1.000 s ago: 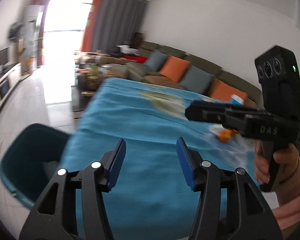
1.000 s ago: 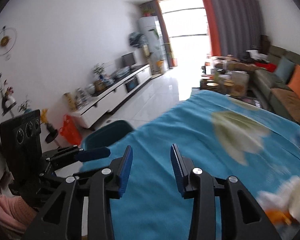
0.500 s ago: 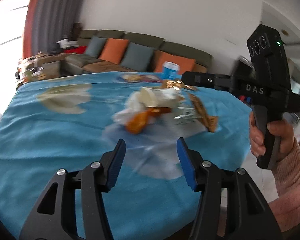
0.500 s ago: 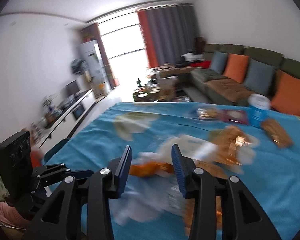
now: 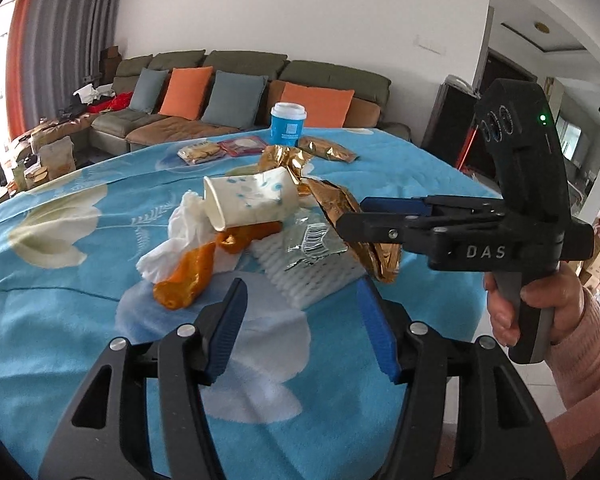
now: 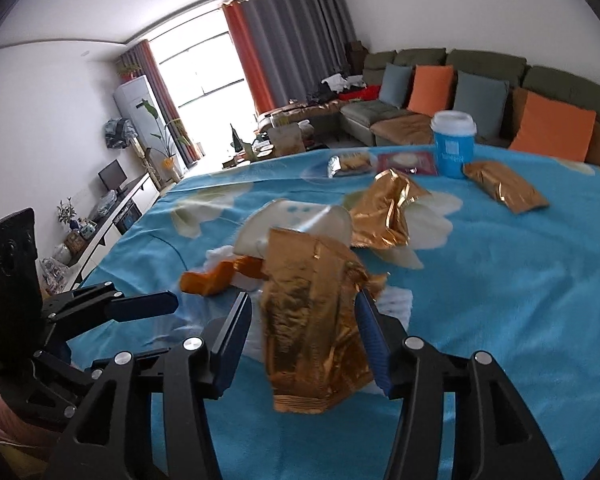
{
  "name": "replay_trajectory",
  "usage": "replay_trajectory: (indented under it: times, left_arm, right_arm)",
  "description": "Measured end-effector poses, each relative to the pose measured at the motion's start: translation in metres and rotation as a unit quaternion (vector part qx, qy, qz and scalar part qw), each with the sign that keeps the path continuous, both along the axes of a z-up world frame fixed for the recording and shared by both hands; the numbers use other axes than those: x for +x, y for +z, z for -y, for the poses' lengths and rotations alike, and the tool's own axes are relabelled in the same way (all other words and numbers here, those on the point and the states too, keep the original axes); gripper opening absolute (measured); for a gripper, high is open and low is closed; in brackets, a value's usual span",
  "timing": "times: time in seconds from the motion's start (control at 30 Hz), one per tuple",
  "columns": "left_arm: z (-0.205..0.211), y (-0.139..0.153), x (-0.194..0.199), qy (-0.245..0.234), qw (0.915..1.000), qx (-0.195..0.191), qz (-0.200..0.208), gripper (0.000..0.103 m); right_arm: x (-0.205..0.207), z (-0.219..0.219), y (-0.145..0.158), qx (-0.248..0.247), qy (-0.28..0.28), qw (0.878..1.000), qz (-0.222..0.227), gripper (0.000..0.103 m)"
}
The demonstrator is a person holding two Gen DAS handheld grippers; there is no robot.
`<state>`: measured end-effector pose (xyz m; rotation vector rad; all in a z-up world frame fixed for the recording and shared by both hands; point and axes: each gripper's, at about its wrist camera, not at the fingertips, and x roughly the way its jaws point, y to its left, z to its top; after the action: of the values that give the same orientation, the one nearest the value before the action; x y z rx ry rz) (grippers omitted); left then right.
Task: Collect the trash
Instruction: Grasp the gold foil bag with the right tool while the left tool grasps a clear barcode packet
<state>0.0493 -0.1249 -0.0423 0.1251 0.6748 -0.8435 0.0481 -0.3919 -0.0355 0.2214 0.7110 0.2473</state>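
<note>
Collection has barely begun, by the look of it. The trash pile (image 5: 260, 232) lies uncollected on the blue cloth (image 5: 60, 320). Left gripper (image 5: 300, 328) hovers wide, empty. Right gripper (image 6: 304, 332), jaws just opening, straddles a gold wrapper (image 6: 312, 328) ungripped.

1. The left gripper (image 5: 300, 328) is built of black angular arms, set with round silver screws, and its two fingers (image 5: 229, 322) are faced with blue ribbed pads
2. The right gripper (image 5: 350, 216) is marked "DAS" in pale letters; three round lenses and a green light are carried above its grey handle
3. A pink knitted sleeve (image 5: 576, 364) is worn
</note>
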Motion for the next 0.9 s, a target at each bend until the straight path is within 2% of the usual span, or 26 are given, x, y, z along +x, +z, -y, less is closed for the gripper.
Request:
replay_trajectory:
  times: [0.07, 0.17, 0.43, 0.63, 0.77, 0.9]
  left_arm:
    - [0.006, -0.001, 0.002, -0.005, 1.0000, 0.006, -0.001, 0.057]
    - [0.015, -0.003, 0.005, -0.009, 0.9998, 0.017, 0.000, 0.057]
    - [0.038, -0.007, 0.013, -0.022, 0.9990, 0.037, -0.007, 0.053]
    - [0.047, -0.006, 0.025, -0.031, 0.9987, 0.033, -0.022, 0.033]
    - [0.043, -0.006, 0.029, -0.034, 0.9985, 0.022, -0.036, 0.011]
    - [0.038, -0.006, 0.030, -0.029, 0.9987, 0.013, -0.040, 0.003]
  right_arm:
    - [0.001, 0.004, -0.004, 0.006, -0.002, 1.000, -0.006, 0.048]
    - [0.000, 0.010, -0.006, 0.023, 0.004, 1.000, -0.009, 0.034]
    - [-0.006, 0.024, -0.005, 0.050, 0.004, 0.999, -0.002, 0.028]
    - [-0.010, 0.036, 0.001, 0.068, -0.003, 0.998, 0.006, 0.028]
    - [-0.011, 0.039, 0.004, 0.071, -0.005, 0.997, 0.011, 0.028]
    - [-0.009, 0.040, 0.004, 0.075, -0.005, 0.997, 0.013, 0.028]
